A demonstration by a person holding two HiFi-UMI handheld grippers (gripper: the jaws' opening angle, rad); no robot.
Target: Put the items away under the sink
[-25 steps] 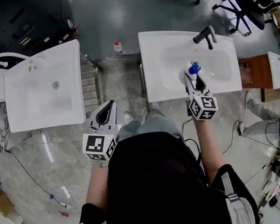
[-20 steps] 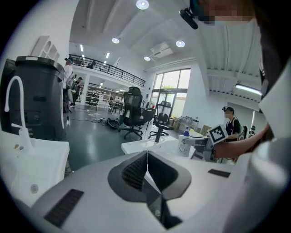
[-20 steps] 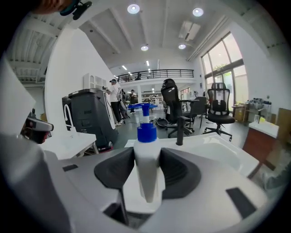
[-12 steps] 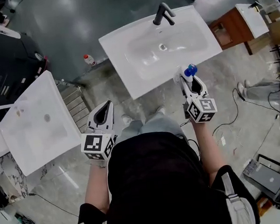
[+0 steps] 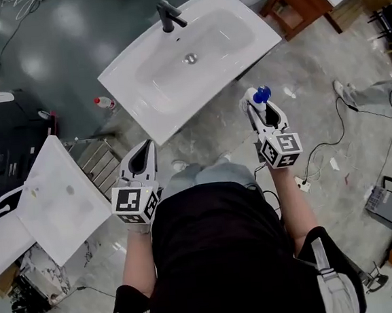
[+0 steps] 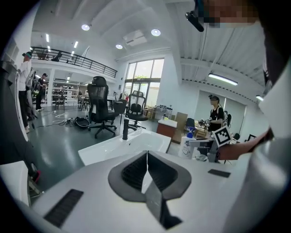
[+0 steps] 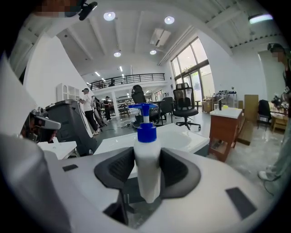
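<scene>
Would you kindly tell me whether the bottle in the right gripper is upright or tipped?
Upright: the bottle stands vertical, clamped in the right gripper, its blue pump on top.

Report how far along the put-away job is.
Done: the white plastic pump bottle with blue top is picked up. In hand: the right gripper clamps it over the floor, beside the white rectangular sink. Left: it is not yet under the sink; the left gripper is shut and empty.

Held out forward side by side, the left tool (image 5: 147, 147) has its jaws pressed together, and the right tool (image 5: 260, 106) clamps a pump bottle (image 7: 146, 168).
</scene>
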